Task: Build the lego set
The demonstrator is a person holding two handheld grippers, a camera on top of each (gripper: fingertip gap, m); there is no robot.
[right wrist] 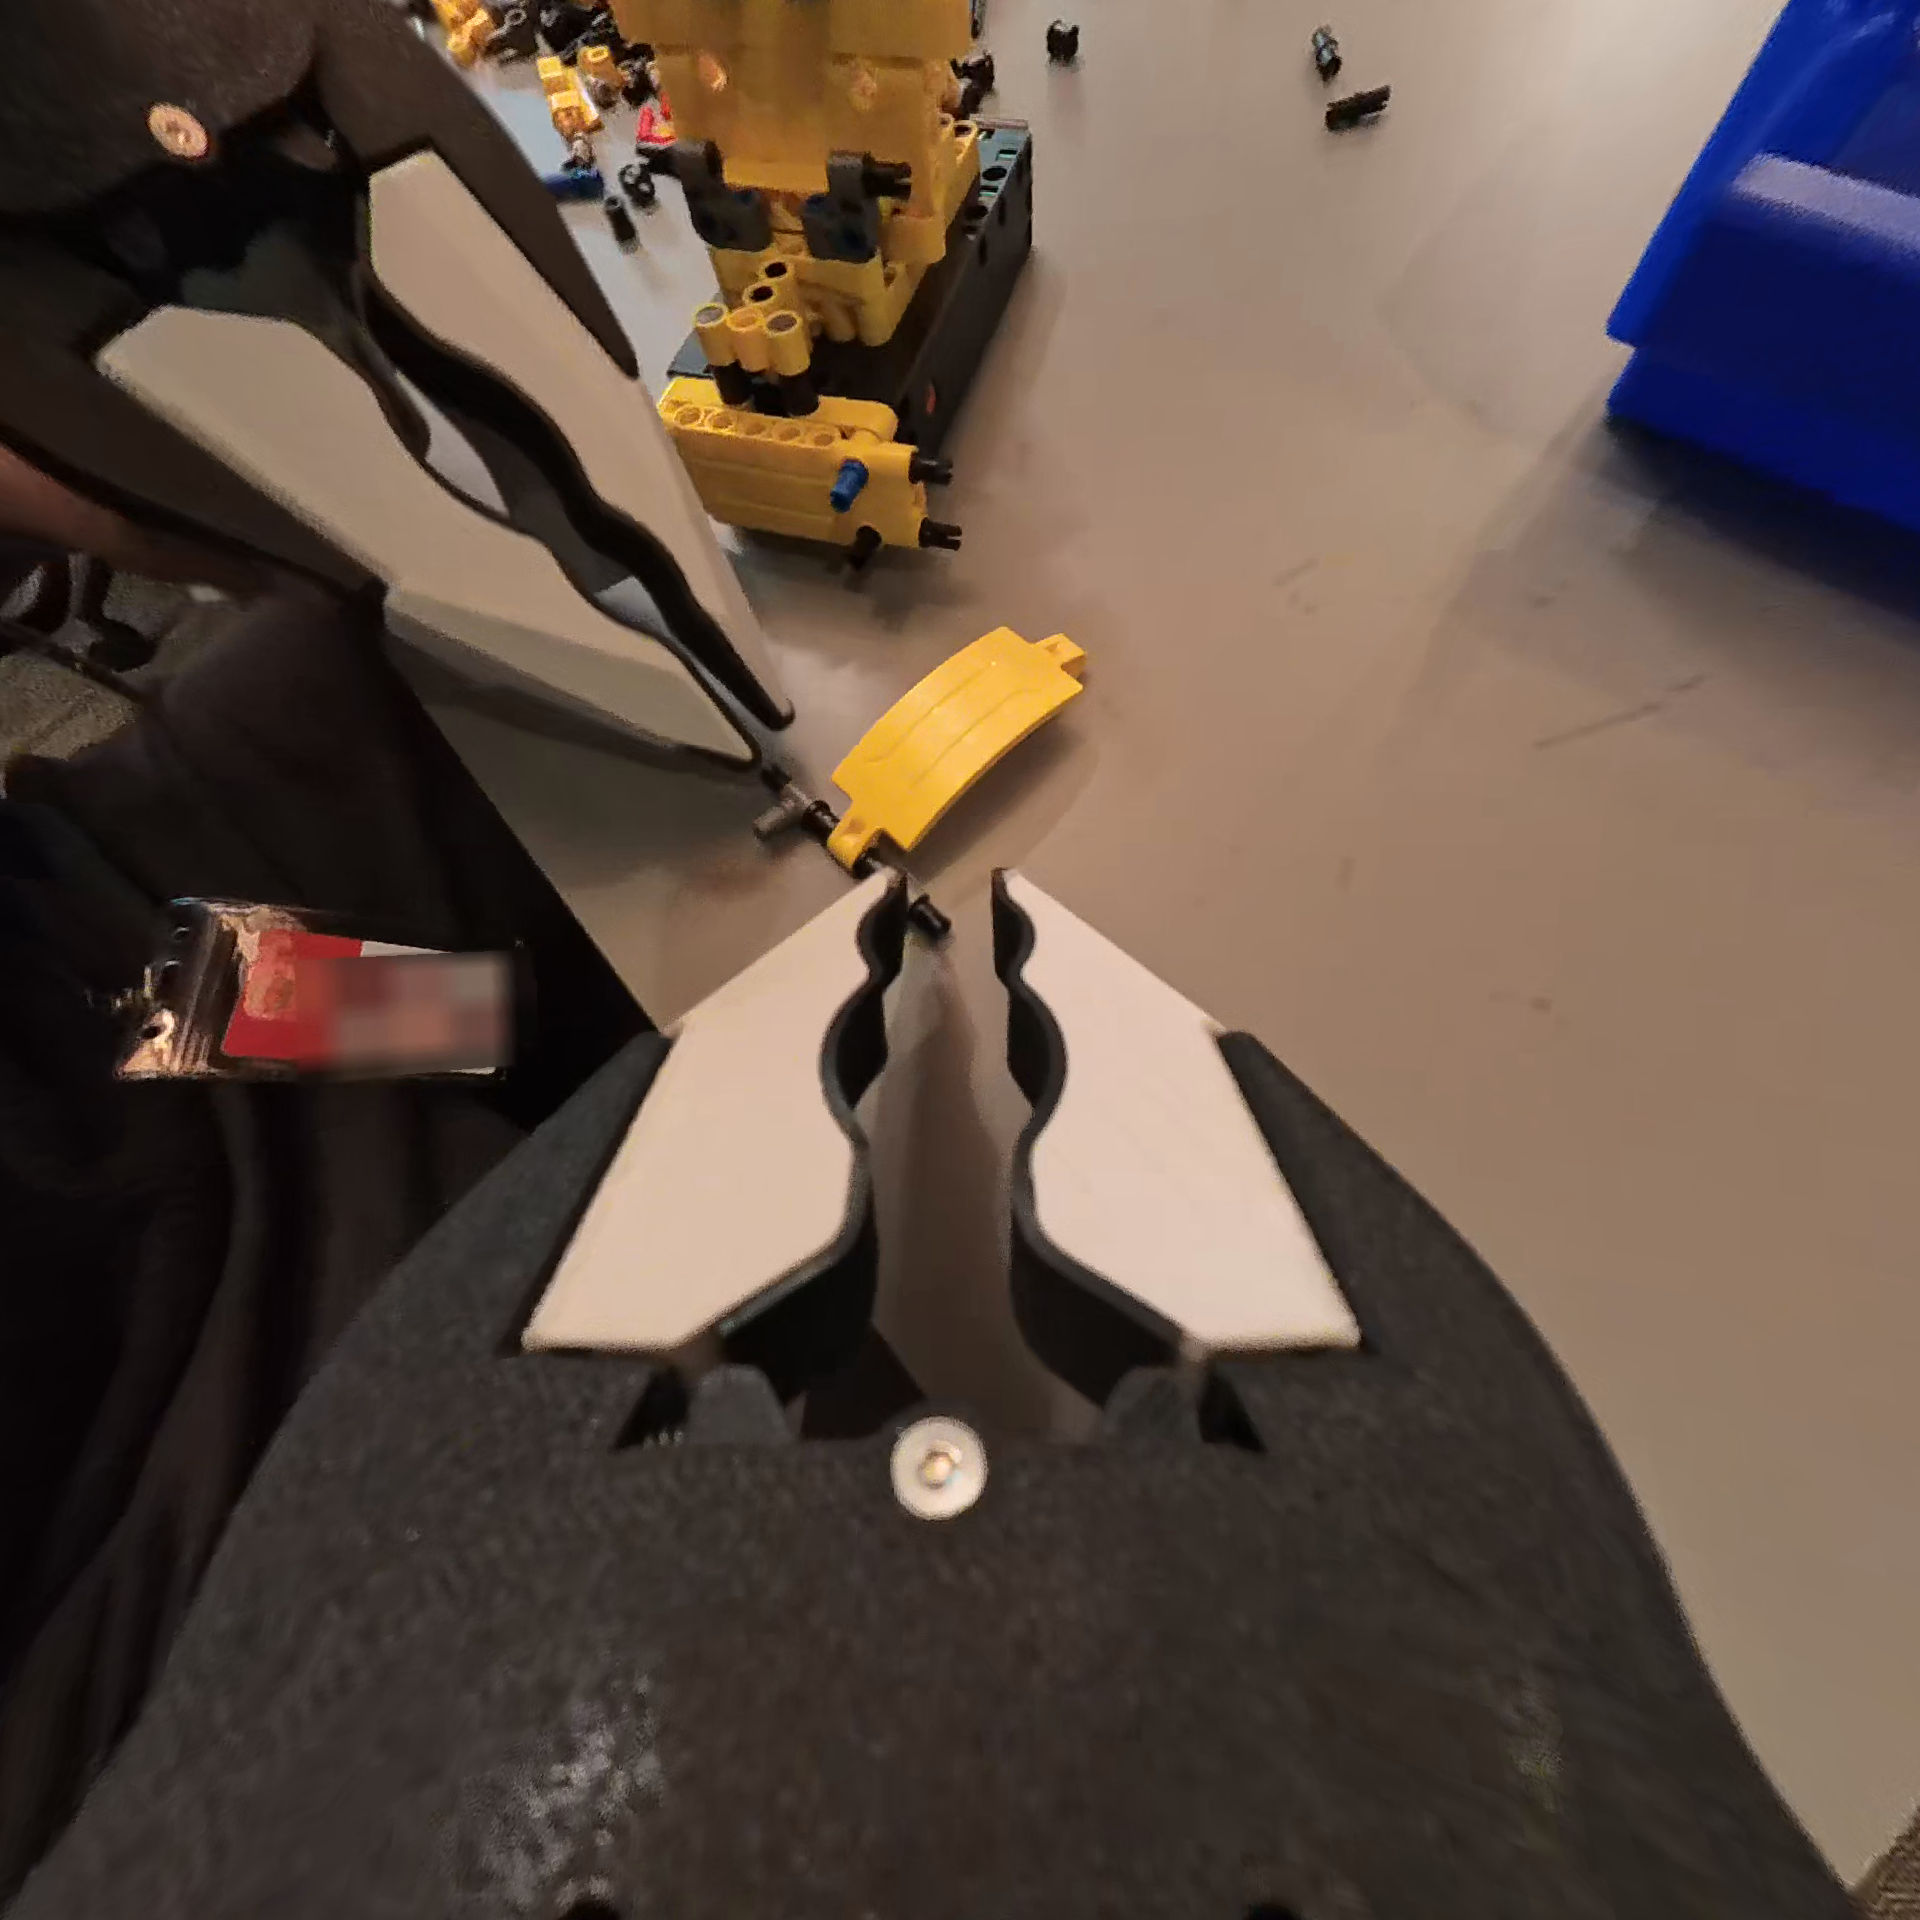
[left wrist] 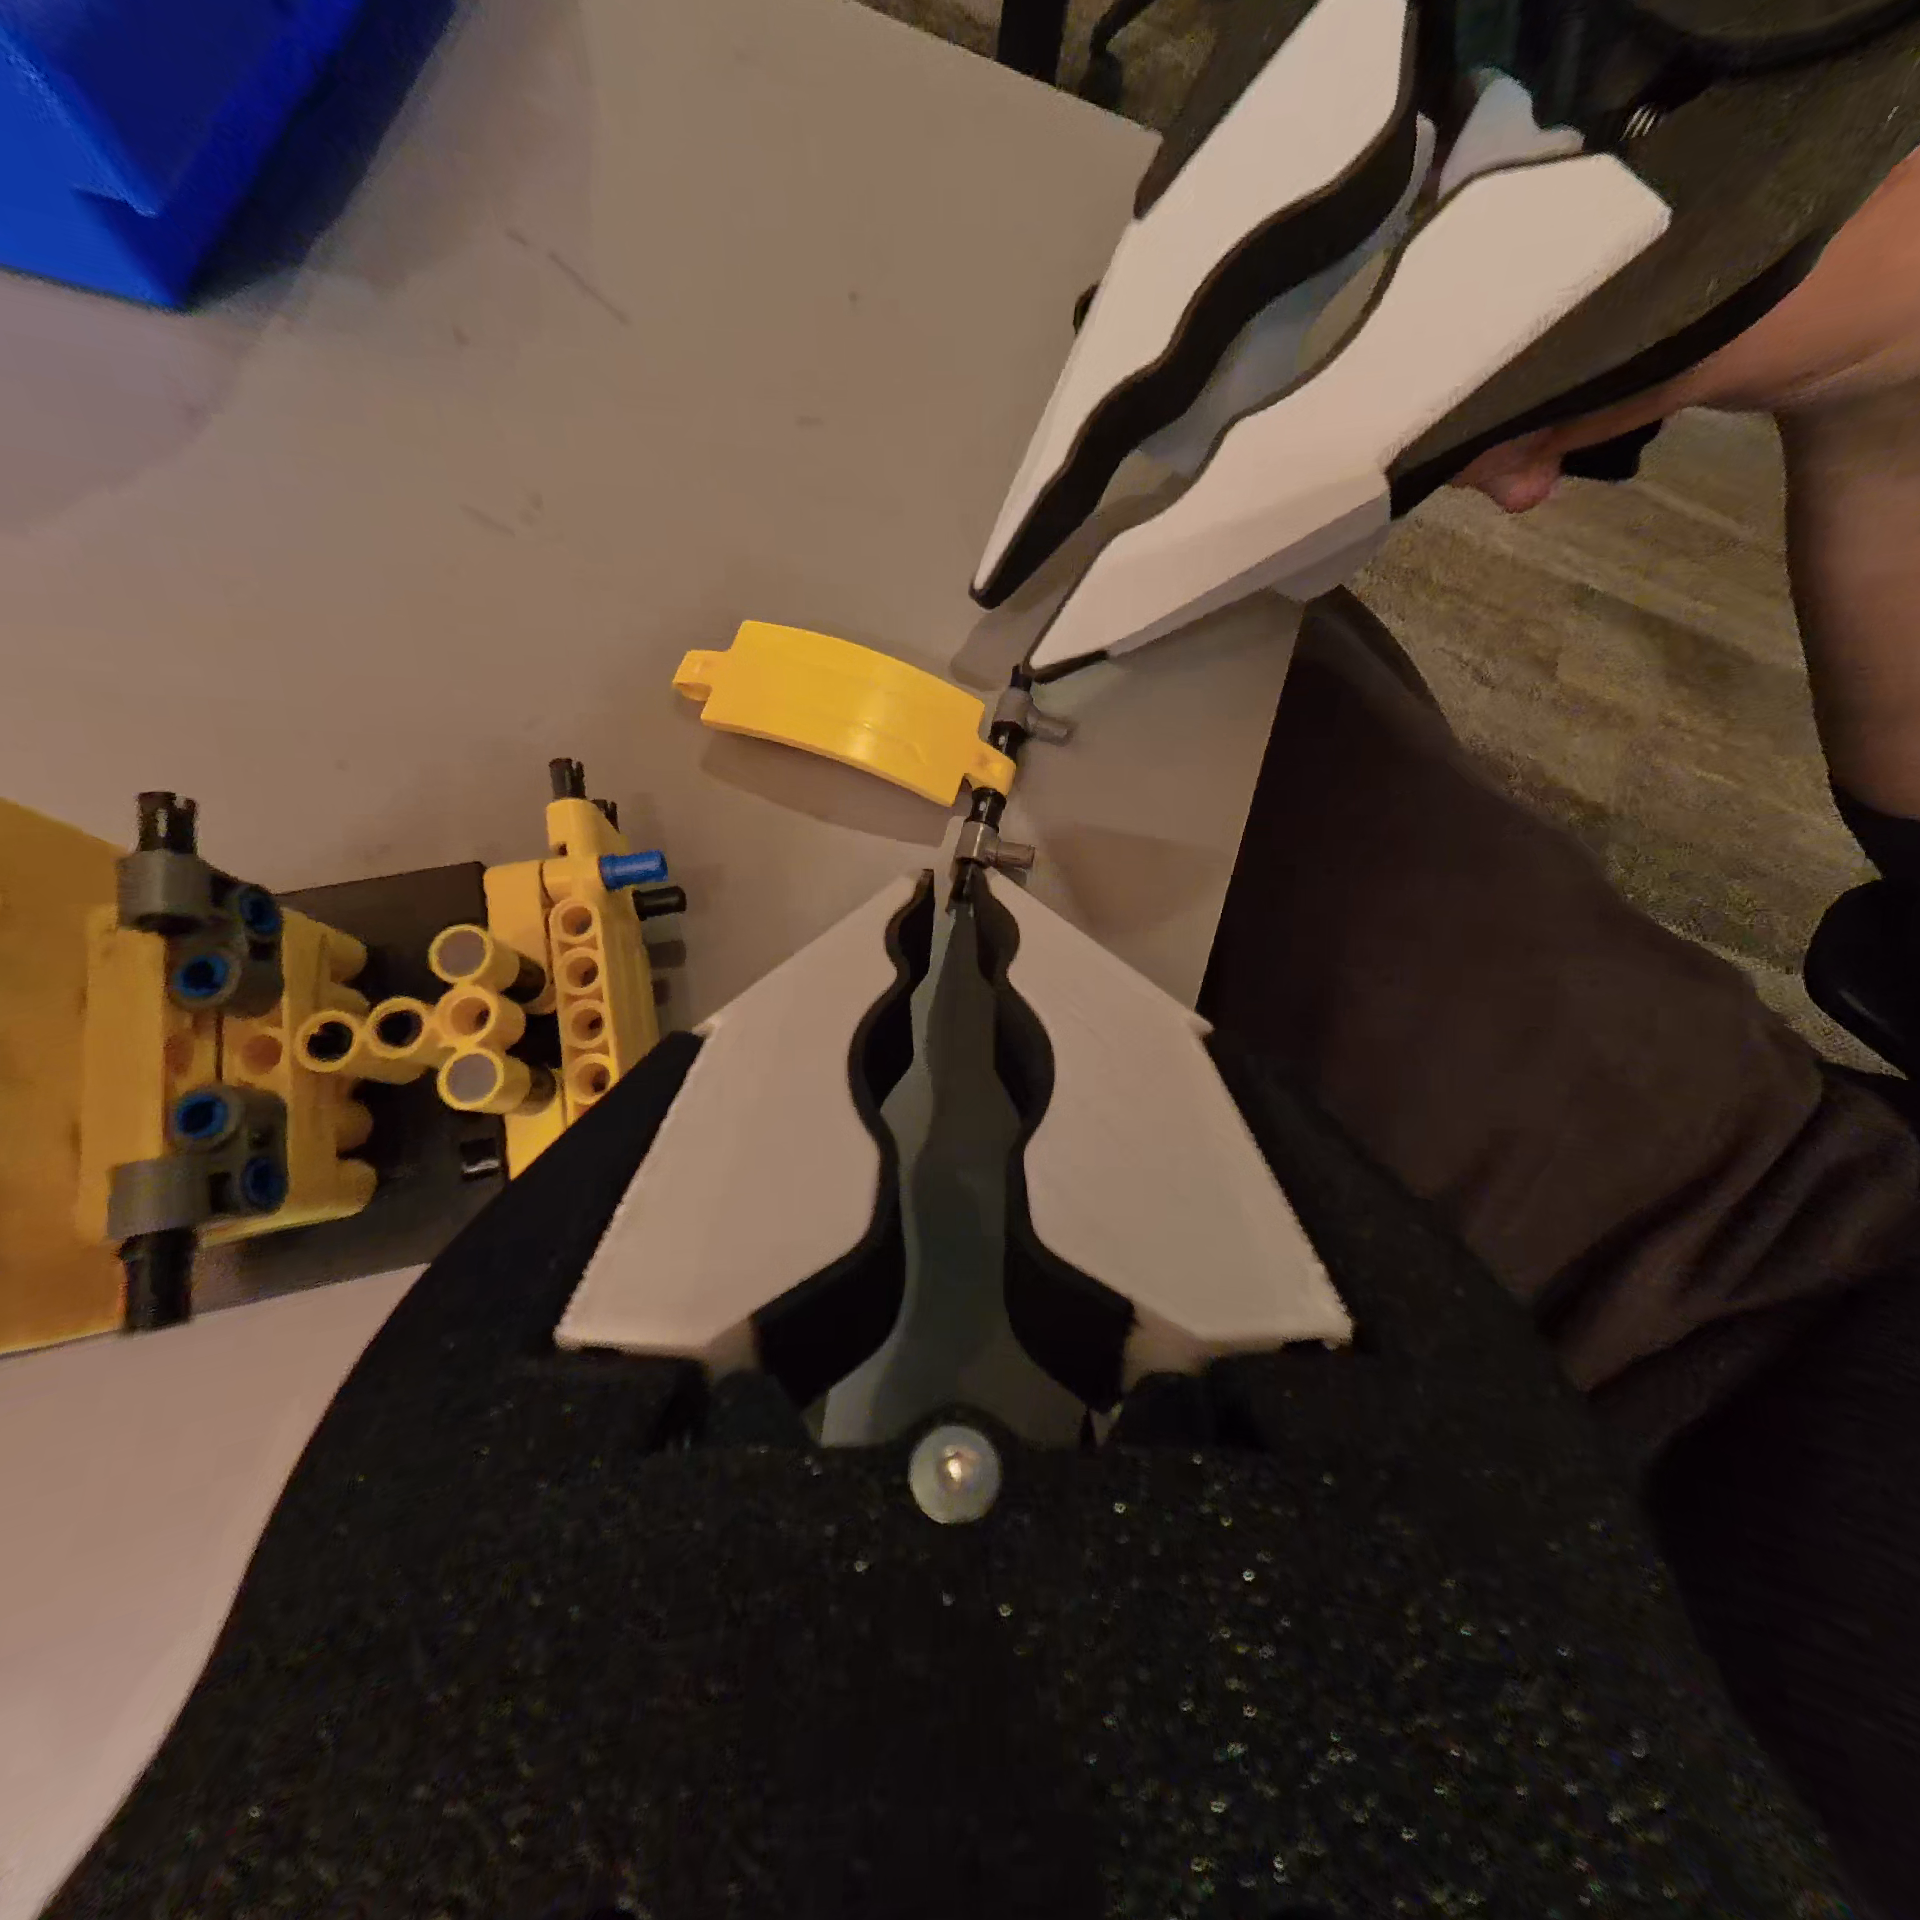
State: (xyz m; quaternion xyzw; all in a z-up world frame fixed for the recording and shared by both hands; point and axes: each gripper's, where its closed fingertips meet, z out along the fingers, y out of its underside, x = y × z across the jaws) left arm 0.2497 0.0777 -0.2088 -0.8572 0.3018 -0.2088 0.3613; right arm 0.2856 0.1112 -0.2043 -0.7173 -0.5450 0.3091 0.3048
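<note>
A yellow curved panel (left wrist: 842,717) (right wrist: 956,727) hangs by one corner on a thin black axle (left wrist: 995,769) that carries two grey connectors (left wrist: 1023,717). My left gripper (left wrist: 961,894) is shut on one end of the axle, and it also shows in the right wrist view (right wrist: 774,732). My right gripper (right wrist: 945,883) is open, with the other axle end (right wrist: 928,920) between its fingertips, close to the left finger. In the left wrist view the right gripper (left wrist: 1013,634) comes in from the upper right. The panel is held just above the grey table (right wrist: 1351,935).
A yellow and black brick-built model (left wrist: 312,1039) (right wrist: 831,260) stands on the table beyond the panel. A blue bin (left wrist: 177,125) (right wrist: 1787,312) sits at the table's far side. Small loose pieces (right wrist: 1356,104) lie at the back. The table edge (left wrist: 1247,831) runs right by the grippers. The gap from one gripper's tips to the other's is roughly 6 cm.
</note>
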